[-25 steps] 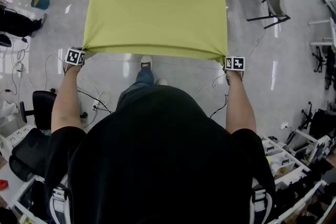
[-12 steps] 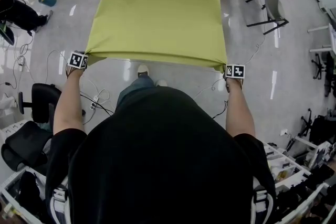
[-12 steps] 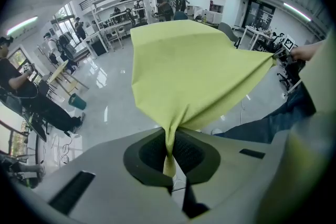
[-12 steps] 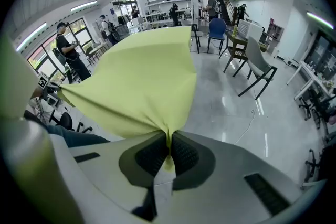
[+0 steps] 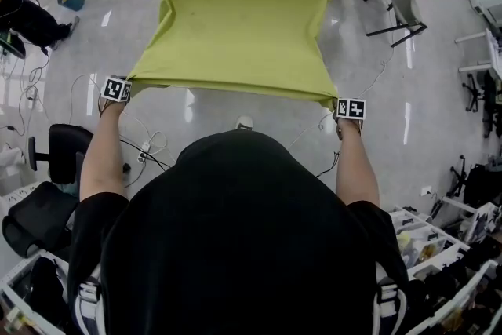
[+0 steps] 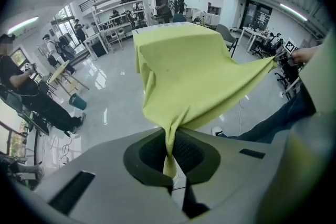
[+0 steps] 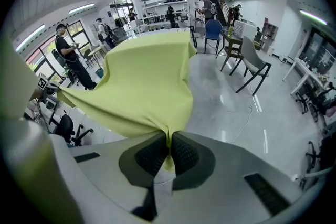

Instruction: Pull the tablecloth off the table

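The lime-green tablecloth (image 5: 243,20) is stretched taut away from the tabletop (image 6: 163,27), with only its far end draped there. Its near corners are pinched in the closed jaws of the left gripper (image 6: 169,152) and right gripper (image 7: 169,152), so that the pull is spread evenly.

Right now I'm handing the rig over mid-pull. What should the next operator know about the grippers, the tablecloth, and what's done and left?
Left gripper: shut on the near left corner of the tablecloth.
Right gripper: shut on its near right corner.
Cloth: near edge stretched between the two grippers above the floor; the far part is draped over the near end of the table.
Done: cloth partly drawn off.
Left: back away evenly with both hands, grips shut, until it slides free.
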`<state>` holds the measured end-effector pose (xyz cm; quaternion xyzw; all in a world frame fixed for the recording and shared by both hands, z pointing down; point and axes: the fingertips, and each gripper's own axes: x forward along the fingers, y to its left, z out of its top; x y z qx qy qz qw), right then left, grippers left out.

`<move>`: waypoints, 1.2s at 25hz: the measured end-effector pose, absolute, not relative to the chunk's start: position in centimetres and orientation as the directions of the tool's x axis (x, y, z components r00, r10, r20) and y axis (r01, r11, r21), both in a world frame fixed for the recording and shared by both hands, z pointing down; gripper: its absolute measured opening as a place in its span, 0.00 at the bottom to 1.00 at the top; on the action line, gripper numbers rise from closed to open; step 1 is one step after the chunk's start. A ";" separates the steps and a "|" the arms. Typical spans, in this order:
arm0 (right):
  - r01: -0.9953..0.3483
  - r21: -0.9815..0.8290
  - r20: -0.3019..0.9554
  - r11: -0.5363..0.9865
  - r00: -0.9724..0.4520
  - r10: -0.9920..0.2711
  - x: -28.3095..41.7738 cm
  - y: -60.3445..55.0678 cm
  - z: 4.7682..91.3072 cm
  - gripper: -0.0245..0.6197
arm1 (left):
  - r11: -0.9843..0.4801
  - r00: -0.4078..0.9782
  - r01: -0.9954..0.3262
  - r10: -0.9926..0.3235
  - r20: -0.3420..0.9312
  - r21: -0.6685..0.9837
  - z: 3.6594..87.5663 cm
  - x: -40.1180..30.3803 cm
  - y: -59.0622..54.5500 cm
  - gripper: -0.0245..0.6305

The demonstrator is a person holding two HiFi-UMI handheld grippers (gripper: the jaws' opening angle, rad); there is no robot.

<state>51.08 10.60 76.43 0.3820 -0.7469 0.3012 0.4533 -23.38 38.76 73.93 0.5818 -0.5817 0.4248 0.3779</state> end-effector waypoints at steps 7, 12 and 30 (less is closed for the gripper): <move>-0.853 -0.088 0.894 0.515 -0.296 -0.337 49.5 15.4 74.1 0.07 | -0.046 -0.036 -0.997 -0.407 0.913 -0.059 71.1 -25.6 42.0 0.07; -0.860 -0.078 0.874 0.504 -0.302 -0.380 49.5 16.4 72.3 0.07 | -0.061 -0.046 -0.995 -0.444 0.895 -0.082 68.9 -26.0 41.8 0.07; -0.901 -0.142 0.735 0.411 -0.374 -0.566 50.0 15.2 64.7 0.07 | -0.020 -0.057 -0.996 -0.576 0.815 -0.084 62.7 -26.1 39.5 0.07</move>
